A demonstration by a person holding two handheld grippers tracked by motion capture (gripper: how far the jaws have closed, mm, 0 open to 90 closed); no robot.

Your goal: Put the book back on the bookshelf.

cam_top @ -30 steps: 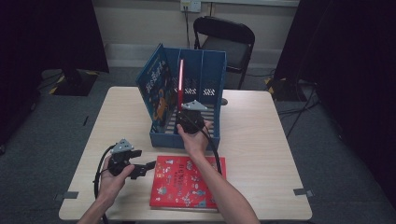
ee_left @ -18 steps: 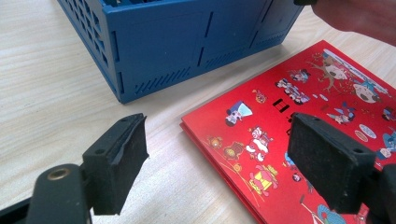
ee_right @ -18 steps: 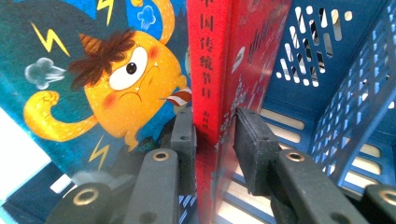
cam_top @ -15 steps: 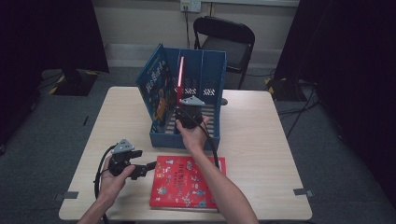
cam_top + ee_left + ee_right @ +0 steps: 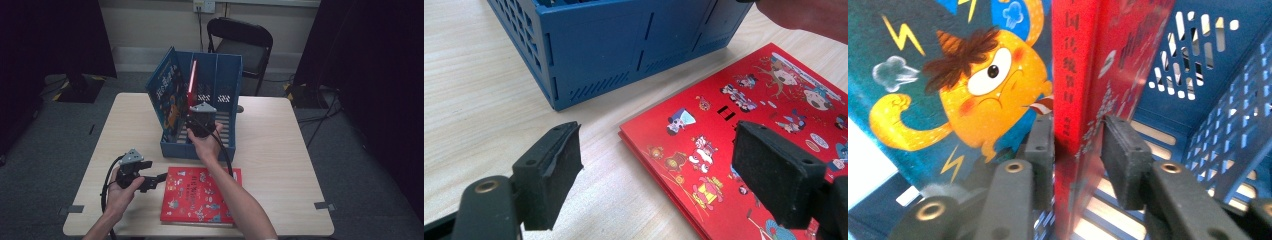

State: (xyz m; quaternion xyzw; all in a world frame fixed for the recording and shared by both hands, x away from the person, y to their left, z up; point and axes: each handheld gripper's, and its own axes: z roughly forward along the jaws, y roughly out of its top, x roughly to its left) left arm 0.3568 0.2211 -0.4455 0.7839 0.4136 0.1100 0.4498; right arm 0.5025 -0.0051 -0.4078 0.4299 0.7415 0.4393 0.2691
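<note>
A blue slotted rack [image 5: 222, 75] stands at the back middle of the table. Inside it a thin red book [image 5: 192, 80] stands on end, and my right gripper [image 5: 199, 116] is shut on its lower part. In the right gripper view the two pads press the red book [image 5: 1083, 60] by the spine, right gripper [image 5: 1078, 135]. A blue picture book [image 5: 167, 95] leans in the rack's left slot [image 5: 948, 75]. A second red book [image 5: 200, 195] lies flat at the front. My left gripper [image 5: 152, 175] hangs open just left of it, left gripper [image 5: 659, 165] over its corner [image 5: 749, 125].
The rack's front wall [image 5: 624, 45] is close ahead of the left gripper. Bare tabletop [image 5: 280, 150] lies right of the rack and the flat book. A black folding chair [image 5: 240, 40] stands behind the table. Cables trail from both grippers.
My right gripper has carried the red book a little farther back into the rack. The left gripper has stayed where it was, open.
</note>
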